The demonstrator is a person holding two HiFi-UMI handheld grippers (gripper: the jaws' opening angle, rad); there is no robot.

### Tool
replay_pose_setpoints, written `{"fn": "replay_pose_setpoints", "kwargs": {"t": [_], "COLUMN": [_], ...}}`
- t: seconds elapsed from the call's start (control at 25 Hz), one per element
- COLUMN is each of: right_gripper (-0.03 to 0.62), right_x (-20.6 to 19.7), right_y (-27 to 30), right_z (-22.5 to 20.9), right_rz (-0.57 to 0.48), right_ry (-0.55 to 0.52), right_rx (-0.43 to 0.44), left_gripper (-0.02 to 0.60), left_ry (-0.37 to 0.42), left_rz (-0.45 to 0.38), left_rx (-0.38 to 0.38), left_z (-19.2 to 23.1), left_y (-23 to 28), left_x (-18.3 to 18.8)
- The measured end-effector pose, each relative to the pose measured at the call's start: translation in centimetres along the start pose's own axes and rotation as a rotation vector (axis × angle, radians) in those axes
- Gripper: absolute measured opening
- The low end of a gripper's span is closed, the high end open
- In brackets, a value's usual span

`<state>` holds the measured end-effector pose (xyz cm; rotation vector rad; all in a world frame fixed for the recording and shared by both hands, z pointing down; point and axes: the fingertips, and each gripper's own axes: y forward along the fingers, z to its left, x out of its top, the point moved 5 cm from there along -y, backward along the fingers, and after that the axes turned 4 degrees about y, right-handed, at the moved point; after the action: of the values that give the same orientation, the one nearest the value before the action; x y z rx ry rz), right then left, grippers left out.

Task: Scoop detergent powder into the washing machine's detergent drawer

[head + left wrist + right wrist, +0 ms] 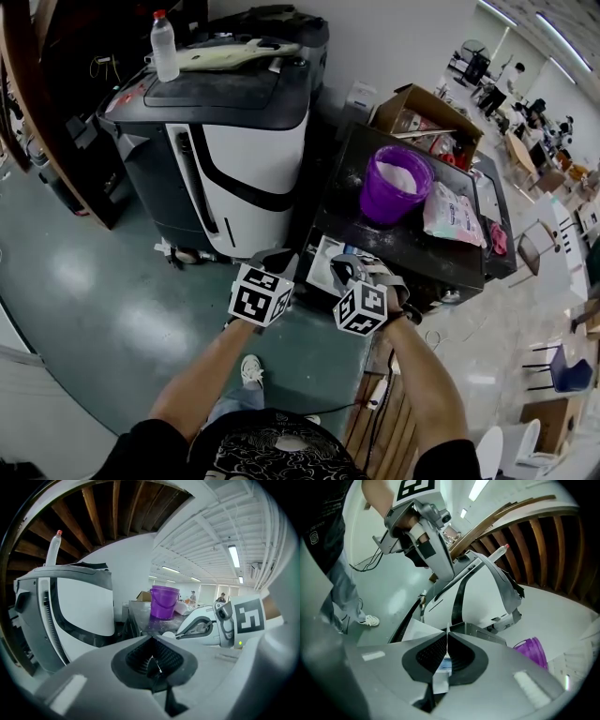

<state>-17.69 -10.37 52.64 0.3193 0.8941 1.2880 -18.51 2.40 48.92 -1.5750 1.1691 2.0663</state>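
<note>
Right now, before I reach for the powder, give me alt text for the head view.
The left gripper and right gripper hover side by side, low before a dark table that carries a purple bucket of white powder and a pale bag. Left of the table stands a white-and-black machine with a plastic bottle on top.

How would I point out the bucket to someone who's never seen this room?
Find the black table right of the white machine. On it stands the bucket, the only purple thing, with white powder inside, beside a pinkish bag.
</note>
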Motion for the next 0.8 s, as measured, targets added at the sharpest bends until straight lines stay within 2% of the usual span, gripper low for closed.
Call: {"fn": "replay_pose_setpoints", "kwargs": {"t": [0.24,0.36,0.64,0.8], "right_gripper": [0.034,0.034,0.034,0.035], "right_x": [0.2,0.3,-0.3,-1.3], "right_y": [-0.1,-0.2,-1.5,-2.8], "right_z": [0.3,0.0,-2.3,-3.5], "right_rz": [0.001,-0.012,-0.085,-0.137], "right_ry": [-0.072,-0.027,0.424,0.648], "right_rx": [-0.014,-0.016,0.007,-0.02], "left_gripper": [0.0,0.0,0.0,0.0], "left_ry": [0.0,0.002,0.001,0.008], "left_rz": [0.002,0.001,-0.004,-0.009], "left_rx": [0.006,0.004,0.0,-0.009], "left_z": [0.0,-0.1,-0.5,-1.0], "left_y": [-0.1,0.0,0.0,0.1], "left_x": [0.0,0.1,0.5,0.9]}}
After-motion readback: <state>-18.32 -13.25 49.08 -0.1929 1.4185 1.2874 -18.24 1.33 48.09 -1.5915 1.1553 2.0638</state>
